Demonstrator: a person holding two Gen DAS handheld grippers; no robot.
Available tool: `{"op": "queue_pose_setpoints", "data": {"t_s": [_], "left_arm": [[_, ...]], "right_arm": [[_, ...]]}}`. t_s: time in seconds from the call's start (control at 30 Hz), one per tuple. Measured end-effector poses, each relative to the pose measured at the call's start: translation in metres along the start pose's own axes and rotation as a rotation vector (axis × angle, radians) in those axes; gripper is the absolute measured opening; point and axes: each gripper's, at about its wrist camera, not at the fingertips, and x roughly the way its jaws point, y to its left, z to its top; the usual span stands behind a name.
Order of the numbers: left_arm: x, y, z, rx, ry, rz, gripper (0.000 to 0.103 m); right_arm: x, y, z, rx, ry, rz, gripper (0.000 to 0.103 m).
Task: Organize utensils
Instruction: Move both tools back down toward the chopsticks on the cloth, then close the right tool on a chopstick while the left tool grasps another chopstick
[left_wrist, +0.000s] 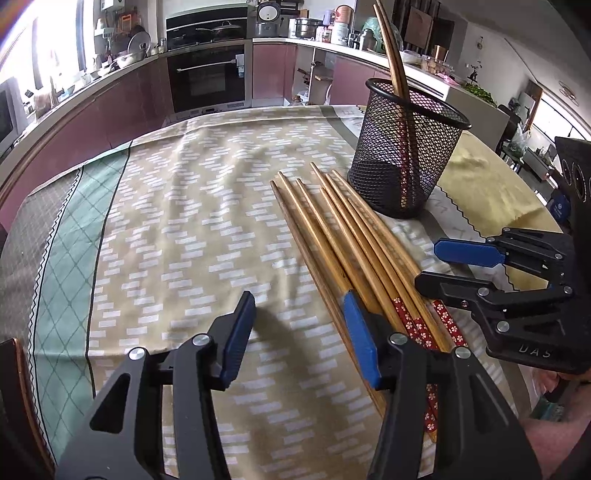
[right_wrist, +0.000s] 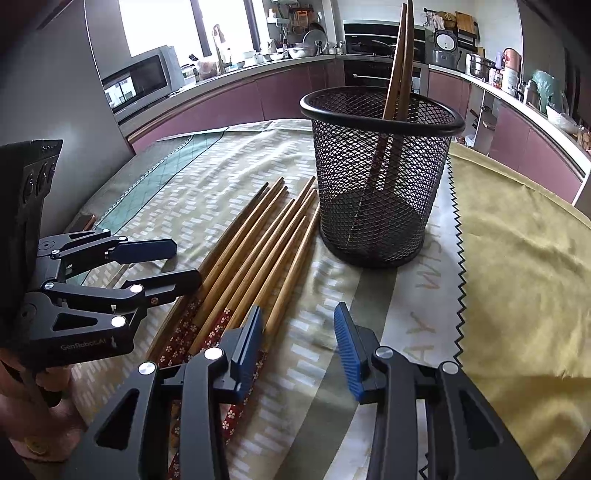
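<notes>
The left gripper (left_wrist: 299, 332) gapes wide and empty, its right pad touching the loose brown wooden chopsticks (left_wrist: 343, 240). The right gripper (right_wrist: 299, 347), equally wide, holds nothing beside them. The black mesh cup (right_wrist: 380, 177) nearby holds two chopsticks (right_wrist: 400, 59).

Domestic kitchen with a dining table. Across the top of the left wrist view, a curved counter (left_wrist: 207, 55) on mauve cabinet fronts (left_wrist: 273, 70) carries pots, lids and bowls; a built-in oven (left_wrist: 207, 79) sits at upper centre with a rice cooker (left_wrist: 269, 13) above and to its right. At the upper left of the right wrist view, a microwave (right_wrist: 142, 79) stands below a bright window (right_wrist: 162, 26). A patterned tablecloth (left_wrist: 207, 206) fills the foreground
</notes>
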Motion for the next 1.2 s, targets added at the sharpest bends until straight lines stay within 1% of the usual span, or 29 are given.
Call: {"op": "queue_pose_setpoints", "data": {"t_s": [0.1, 0.27, 0.4, 0.47, 0.6, 0.63, 0.67, 0.73, 0.93, 1.03, 1.1, 1.2], "left_arm": [[0.003, -0.001, 0.003, 0.003, 0.006, 0.01, 0.048], [0.009, -0.002, 0.01, 0.01, 0.016, 0.025, 0.04], [0.014, 0.0, 0.017, 0.005, 0.018, 0.025, 0.037], [0.016, 0.001, 0.018, 0.001, 0.019, 0.032, 0.031], [0.017, 0.002, 0.02, -0.011, 0.018, 0.03, 0.025], [0.017, 0.002, 0.02, -0.015, 0.017, 0.028, 0.022], [0.017, 0.003, 0.02, -0.019, 0.016, 0.023, 0.017], [0.016, 0.004, 0.019, -0.036, 0.018, 0.011, 0.012], [0.01, 0.007, 0.017, -0.063, 0.008, 0.009, 0.009], [0.001, 0.006, 0.014, -0.053, -0.01, -0.015, 0.008], [-0.005, 0.003, 0.011, -0.033, -0.017, -0.035, 0.008], [-0.006, -0.001, 0.008, -0.01, -0.003, -0.061, 0.008]], "right_arm": [[0.003, 0.002, 0.003, -0.006, 0.0, -0.011, 0.037], [0.009, 0.004, 0.01, -0.013, -0.002, -0.02, 0.031], [0.014, 0.005, 0.015, -0.003, -0.009, -0.017, 0.029], [0.016, 0.002, 0.017, 0.021, -0.014, -0.004, 0.022], [0.017, -0.007, 0.019, 0.075, -0.015, 0.024, 0.012], [0.017, -0.009, 0.019, 0.088, -0.016, 0.032, 0.009], [0.017, -0.011, 0.018, 0.102, -0.017, 0.042, 0.008], [0.016, -0.014, 0.017, 0.126, -0.021, 0.057, 0.007], [0.005, -0.017, 0.014, 0.15, -0.05, 0.087, 0.006], [-0.005, -0.012, 0.015, 0.12, -0.07, 0.111, 0.006], [-0.007, -0.007, 0.015, 0.09, -0.062, 0.125, 0.006], [-0.003, 0.0, 0.014, 0.059, -0.034, 0.139, 0.006]]}}
